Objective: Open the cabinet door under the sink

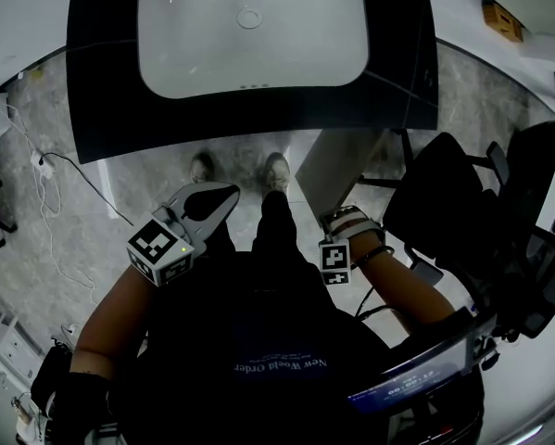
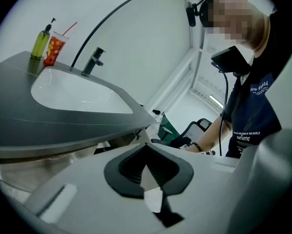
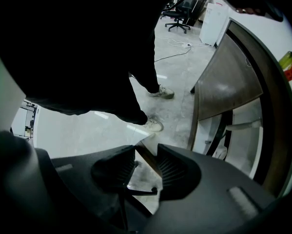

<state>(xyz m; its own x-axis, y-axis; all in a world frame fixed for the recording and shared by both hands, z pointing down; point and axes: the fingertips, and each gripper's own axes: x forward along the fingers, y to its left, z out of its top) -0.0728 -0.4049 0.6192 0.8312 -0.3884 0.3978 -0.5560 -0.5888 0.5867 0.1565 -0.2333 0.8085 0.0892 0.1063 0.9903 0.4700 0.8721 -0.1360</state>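
Cabinet door under the sink stands swung out. One end sits below the worktop's front edge, right of the middle, and the free end is out over the floor by the person's shoes. The open cabinet shows white pipework inside.

Right gripper points down at the door's free end, fingers spread. A thin brown strip lies slantwise in the gap, probably the door's edge. The view is too dark to tell whether either pad touches it.

Left gripper is held out in front of the worktop's front edge, left of the door and apart from it. Its fingers are pressed together at the tips with nothing between them.

On the worktop, a faucet stands at the back edge. A green bottle and a red cup with a straw stand side by side at the back left corner.

An office chair stands on the floor right of the door.
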